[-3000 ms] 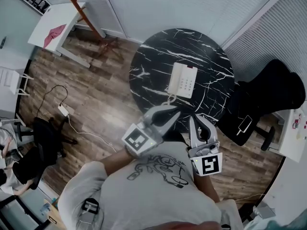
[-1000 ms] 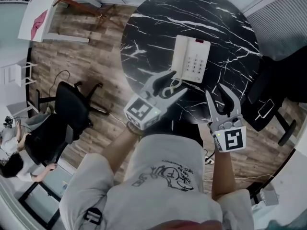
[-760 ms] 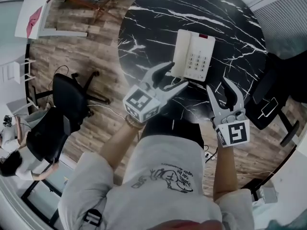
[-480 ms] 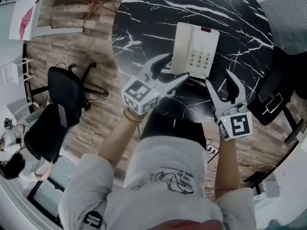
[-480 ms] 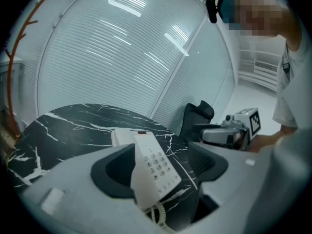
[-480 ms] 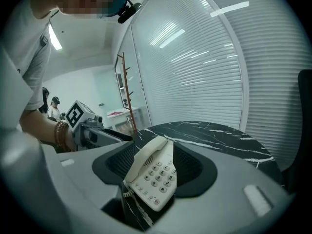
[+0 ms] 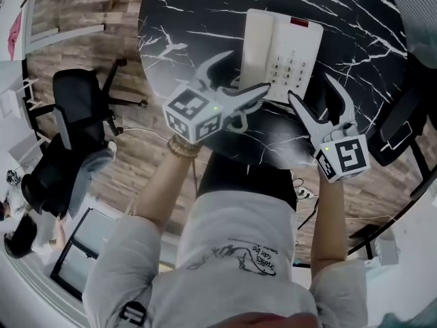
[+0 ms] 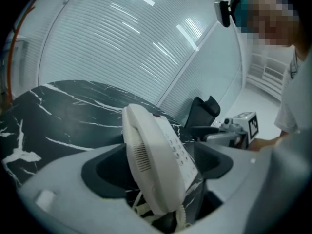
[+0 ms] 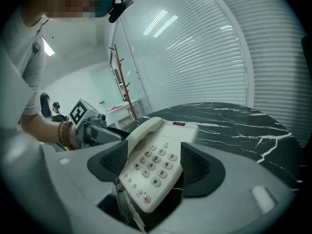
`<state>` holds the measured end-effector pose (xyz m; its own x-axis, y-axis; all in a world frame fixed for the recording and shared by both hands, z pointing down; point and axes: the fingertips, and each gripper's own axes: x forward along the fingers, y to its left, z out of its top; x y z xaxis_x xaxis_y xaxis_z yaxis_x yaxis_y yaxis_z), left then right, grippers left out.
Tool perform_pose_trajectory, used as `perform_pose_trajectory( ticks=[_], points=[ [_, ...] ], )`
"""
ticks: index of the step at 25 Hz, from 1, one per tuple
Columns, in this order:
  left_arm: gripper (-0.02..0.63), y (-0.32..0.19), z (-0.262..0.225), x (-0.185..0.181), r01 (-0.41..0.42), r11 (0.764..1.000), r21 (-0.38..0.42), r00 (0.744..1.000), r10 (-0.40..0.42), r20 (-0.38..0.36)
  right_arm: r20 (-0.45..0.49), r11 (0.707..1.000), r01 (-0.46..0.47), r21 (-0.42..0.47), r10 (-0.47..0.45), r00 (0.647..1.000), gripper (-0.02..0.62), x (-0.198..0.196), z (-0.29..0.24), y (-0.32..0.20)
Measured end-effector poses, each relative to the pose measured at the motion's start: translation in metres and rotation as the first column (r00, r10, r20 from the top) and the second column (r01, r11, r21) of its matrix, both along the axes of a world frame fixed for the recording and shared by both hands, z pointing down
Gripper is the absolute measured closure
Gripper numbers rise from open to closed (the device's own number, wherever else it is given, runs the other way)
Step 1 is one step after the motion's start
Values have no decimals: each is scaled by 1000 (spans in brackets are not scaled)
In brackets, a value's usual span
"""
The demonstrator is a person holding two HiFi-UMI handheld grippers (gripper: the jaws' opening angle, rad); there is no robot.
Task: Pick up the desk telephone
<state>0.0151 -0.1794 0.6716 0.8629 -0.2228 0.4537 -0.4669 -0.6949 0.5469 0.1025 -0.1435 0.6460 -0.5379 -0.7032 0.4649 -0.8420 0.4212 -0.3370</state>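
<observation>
Left grey two-jaw gripper [image 7: 246,72] has its jaws spread wide, having just been opening, and holds nothing; the pads touch no object. Right grey two-jaw gripper [image 7: 313,89] is in the same condition: its jaws are wide apart, have just been opening, and are clear of any surface. The cream plastic desk telephone [image 7: 283,46] lies flat, keypad up, on the round black marble-patterned table [image 7: 184,19], just ahead of both grippers. In the head view the left gripper's tips flank the near end of the handset side, and the right gripper's tips sit at the near right corner of the base. In each gripper view the near end of the telephone appears in the gap between the two dark pads, with clearance on both sides. The unit is a rectangular body with rounded corners. The handset [image 7: 256,43] rests in its cradle along the left side. A keypad with dark numerals occupies the right side, with a small red panel at the far end and a red button at the near end. A coiled cream cord [image 8: 184,213] hangs at the near end. The long axis runs away from the person across the table, nearly upright in the head view, with the cord end toward the person and the red panel end pointing to the far side.
</observation>
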Motion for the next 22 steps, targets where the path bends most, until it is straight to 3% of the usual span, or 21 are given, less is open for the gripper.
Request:
perform_pose_trajectory(
  ticks=[5,11,22],
  points=[
    [130,-4,20,4,-25,999,-43,1000,24,-11,66,998,-26,-63,30,997,186,4,32,-5],
    [110,-2,37,10,-58,997,-59,998,57,-8,82,994,-6,-110,15,996,138,1,57,-5],
    [110,-10,41,25,-110,994,-27,994,110,1,123,990,39,-133,-22,992,138,-9,77,-11]
  ],
)
